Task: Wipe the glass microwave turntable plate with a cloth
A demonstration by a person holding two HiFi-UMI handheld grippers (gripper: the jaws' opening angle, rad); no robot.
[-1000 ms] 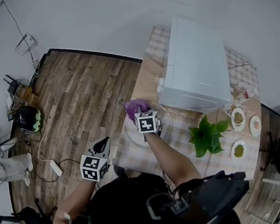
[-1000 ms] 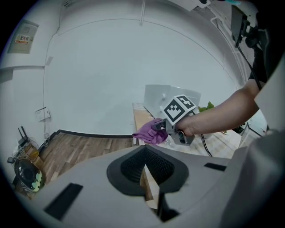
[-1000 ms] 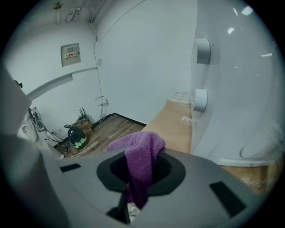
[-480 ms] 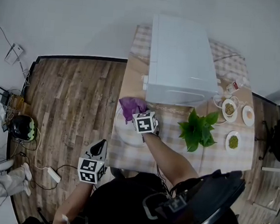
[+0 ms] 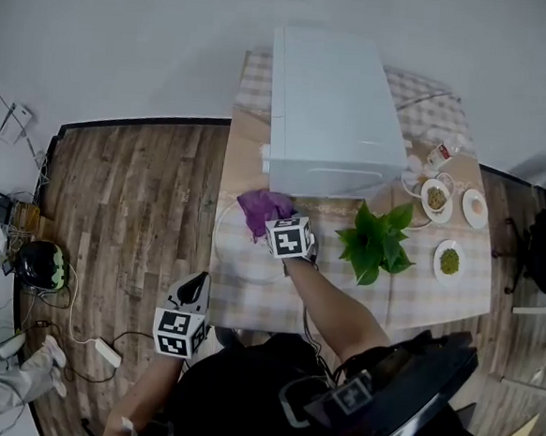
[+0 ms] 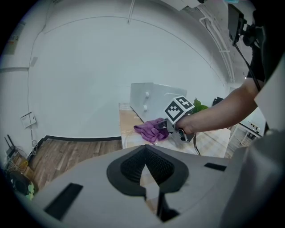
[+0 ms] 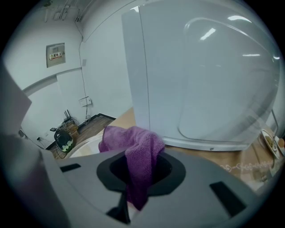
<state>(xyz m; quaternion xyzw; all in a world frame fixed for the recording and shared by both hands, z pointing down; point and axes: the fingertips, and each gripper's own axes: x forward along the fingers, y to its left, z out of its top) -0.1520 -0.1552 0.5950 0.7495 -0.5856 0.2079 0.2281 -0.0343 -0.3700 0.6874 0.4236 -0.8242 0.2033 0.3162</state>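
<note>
Right gripper (image 7: 138, 185) pinches the cloth (image 5: 260, 209); your left gripper (image 5: 195, 289) hangs closed and empty off the desk (image 5: 417, 299). The unsteadied plate (image 5: 241, 263) at the left edge could slide off.

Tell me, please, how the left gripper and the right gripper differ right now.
The right gripper is shut on the purple cloth; the left gripper is shut on nothing. The right gripper is over the glass plate on the table; the left gripper is off the table, above the wooden floor. Both carry marker cubes.
</note>
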